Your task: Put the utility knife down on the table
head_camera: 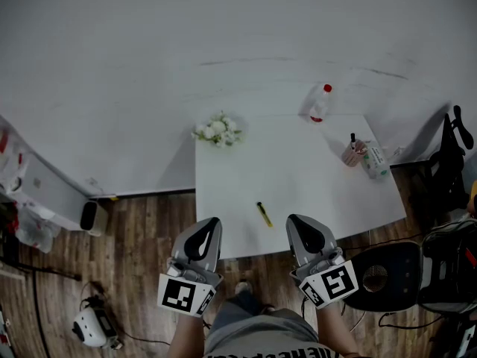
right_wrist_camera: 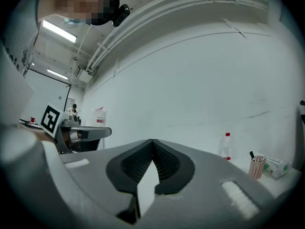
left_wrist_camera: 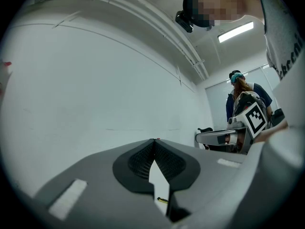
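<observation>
Both grippers are held low at the near edge of the white table [head_camera: 298, 170], the left gripper [head_camera: 214, 221] and the right gripper [head_camera: 293, 219] each with jaws pressed together on nothing. The yellow utility knife [head_camera: 264, 214] is seen lying flat on the tabletop between them, touched by neither. The set-down is therefore judged done, and only a drawing-back of the grippers seems called for. Farther back, white flowers [head_camera: 218, 130], a red-capped bottle [head_camera: 320, 103] and a pen cup [head_camera: 352, 154] are set near the table's edges, against a plain white wall [head_camera: 186, 51] and above wooden flooring [head_camera: 141, 230].
</observation>
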`<action>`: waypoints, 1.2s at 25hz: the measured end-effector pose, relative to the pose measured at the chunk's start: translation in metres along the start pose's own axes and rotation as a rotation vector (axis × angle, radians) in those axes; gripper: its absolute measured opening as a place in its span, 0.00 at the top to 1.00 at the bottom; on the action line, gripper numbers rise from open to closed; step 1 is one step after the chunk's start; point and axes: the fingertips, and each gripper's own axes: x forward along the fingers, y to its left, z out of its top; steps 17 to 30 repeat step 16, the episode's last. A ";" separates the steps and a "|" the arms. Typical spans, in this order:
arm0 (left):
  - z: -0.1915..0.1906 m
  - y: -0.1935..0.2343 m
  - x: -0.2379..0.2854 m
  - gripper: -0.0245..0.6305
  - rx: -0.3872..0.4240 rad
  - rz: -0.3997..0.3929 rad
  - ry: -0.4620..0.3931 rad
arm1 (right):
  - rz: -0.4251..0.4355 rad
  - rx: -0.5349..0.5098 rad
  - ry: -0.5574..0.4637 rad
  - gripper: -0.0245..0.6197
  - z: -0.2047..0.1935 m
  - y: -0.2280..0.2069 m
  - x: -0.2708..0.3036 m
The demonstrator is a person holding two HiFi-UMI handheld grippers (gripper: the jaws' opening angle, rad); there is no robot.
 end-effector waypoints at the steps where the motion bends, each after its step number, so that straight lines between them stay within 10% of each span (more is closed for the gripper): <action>1: 0.000 -0.001 0.000 0.94 0.000 -0.001 0.000 | -0.001 0.001 0.000 0.96 0.000 -0.001 0.000; 30: 0.002 -0.004 0.008 0.94 0.003 -0.016 -0.001 | -0.005 0.002 -0.007 0.96 0.002 -0.005 0.002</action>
